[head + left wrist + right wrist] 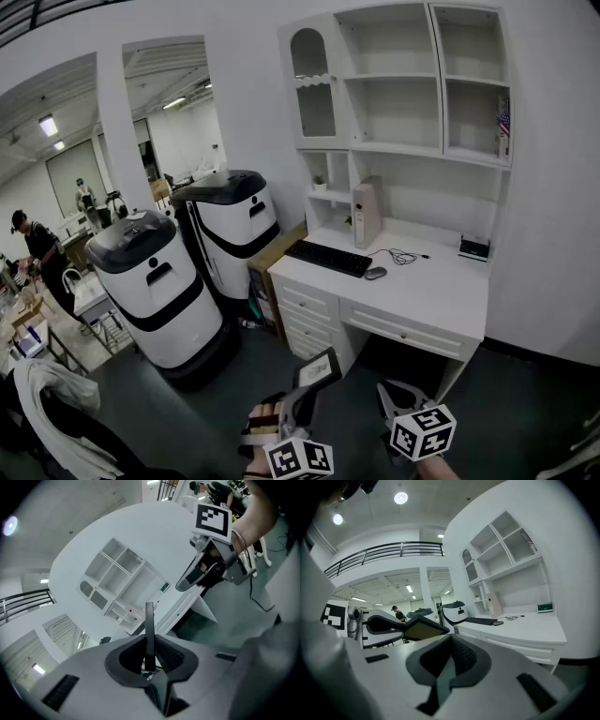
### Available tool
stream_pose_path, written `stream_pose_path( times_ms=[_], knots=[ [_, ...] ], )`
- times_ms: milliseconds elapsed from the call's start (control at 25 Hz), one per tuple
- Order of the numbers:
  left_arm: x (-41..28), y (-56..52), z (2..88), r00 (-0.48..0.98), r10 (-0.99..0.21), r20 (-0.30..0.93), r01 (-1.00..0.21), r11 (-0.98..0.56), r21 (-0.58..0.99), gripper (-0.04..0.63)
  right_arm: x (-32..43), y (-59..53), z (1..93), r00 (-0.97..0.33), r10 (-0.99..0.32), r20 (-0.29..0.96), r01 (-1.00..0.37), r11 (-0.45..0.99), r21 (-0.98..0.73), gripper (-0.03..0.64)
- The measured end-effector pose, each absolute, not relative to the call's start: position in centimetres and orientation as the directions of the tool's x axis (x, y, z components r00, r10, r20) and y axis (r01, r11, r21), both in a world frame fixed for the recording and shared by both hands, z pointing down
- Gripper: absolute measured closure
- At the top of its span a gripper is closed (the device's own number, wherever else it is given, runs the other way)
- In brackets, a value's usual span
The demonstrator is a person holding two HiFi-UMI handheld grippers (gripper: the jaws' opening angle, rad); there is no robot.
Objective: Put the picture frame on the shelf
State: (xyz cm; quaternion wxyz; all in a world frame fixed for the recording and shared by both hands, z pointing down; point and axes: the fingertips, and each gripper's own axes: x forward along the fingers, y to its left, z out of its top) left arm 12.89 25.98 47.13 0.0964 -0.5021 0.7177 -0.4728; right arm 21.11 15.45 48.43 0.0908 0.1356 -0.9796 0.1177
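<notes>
Against the far wall, the white shelf unit (394, 78) rises over the bench (431, 291), both well apart from the person. The picture frame (149, 625) is much nearer, carried low over the floor and clamped edge-on in the left tongs (149, 660). The right tongs (449, 665) are pressed together on nothing. The grip takes only one thin edge, so a quick swing up toward the shelves could pivot the frame or let it slip free.
</notes>
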Motion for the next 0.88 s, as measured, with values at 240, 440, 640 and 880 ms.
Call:
stream_pose_path(
  times_ms=[240, 440, 640, 880],
  knots=[
    [13.3, 25.4, 47.0, -0.478, -0.813, 0.333, -0.622, 0.045, -0.781, 0.534, 21.2, 14.9, 48.3, -0.950, -0.238, 0.201, -0.279, 0.938, -0.207, 0.617],
    [13.3, 24.7, 46.5, -0.475, -0.814, 0.334, -0.625, 0.045, -0.779, 0.534, 20.7, 14.5, 48.0, -0.955, -0.224, 0.194, -0.262, 0.944, -0.201, 0.617],
    [13.2, 24.1, 46.8, -0.475, -0.813, 0.337, -0.625, 0.043, -0.779, 0.534, 20.8, 14.0, 48.0, -0.957, -0.226, 0.182, -0.260, 0.946, -0.196, 0.617],
    [13.6, 23.0, 47.0, -0.482, -0.809, 0.337, -0.619, 0.043, -0.784, 0.534, 20.6, 12.8, 47.7, -0.965, -0.200, 0.171, -0.234, 0.951, -0.205, 0.617]
  ],
)
